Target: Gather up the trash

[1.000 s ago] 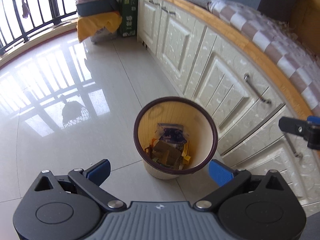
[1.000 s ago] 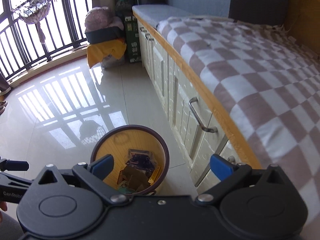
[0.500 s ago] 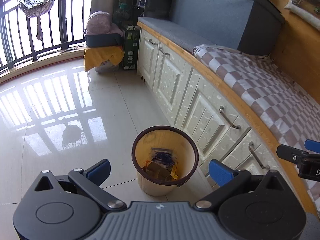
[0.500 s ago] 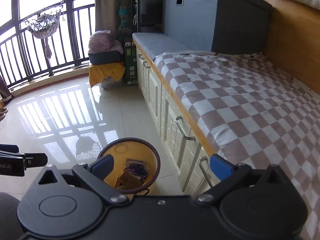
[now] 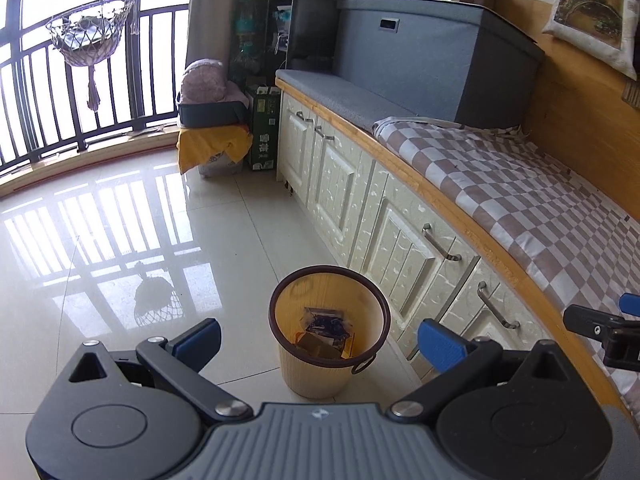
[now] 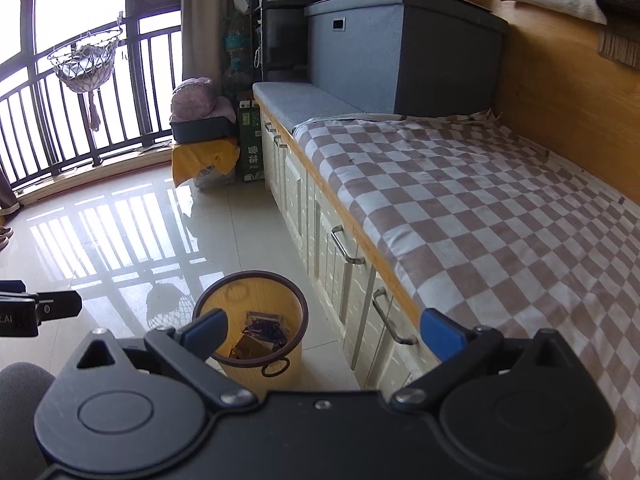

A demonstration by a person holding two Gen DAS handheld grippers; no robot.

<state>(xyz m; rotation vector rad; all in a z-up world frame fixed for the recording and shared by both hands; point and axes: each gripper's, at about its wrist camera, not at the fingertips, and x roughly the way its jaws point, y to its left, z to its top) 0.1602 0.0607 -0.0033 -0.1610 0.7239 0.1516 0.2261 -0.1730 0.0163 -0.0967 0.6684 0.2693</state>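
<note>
Left claw (image 5: 318, 338): spread wide, nothing between its blue fingertips (image 5: 200, 338); held above the floor (image 5: 120, 240).

Right claw (image 6: 324, 332): likewise spread wide and empty, blue fingertips (image 6: 440, 334) well apart; it hangs over the edge of the bed (image 6: 480, 216).

Bin (image 5: 320, 376): beige, ribbed, dark rim, upright on the floor directly ahead of and below the left claw, framed between its fingertips; ahead and to the lower left of the right claw. It stands just beside the cabinet (image 5: 404, 248).

Trash (image 5: 326, 334): in the bottom of the bin, a dark crumpled wrapper, a brown cardboard piece and something yellow. Exact kinds cannot be told.

Cabinet: cream panelled fronts with metal handles, wood top edge, to the right of the left claw, running away from it.

Bed: checked brown-and-white cover, right of both claws; a grey box (image 6: 400, 52) at its far end.

Railing (image 5: 80, 92): black bars at far left, a net basket (image 5: 90, 38) hanging in front.
</note>
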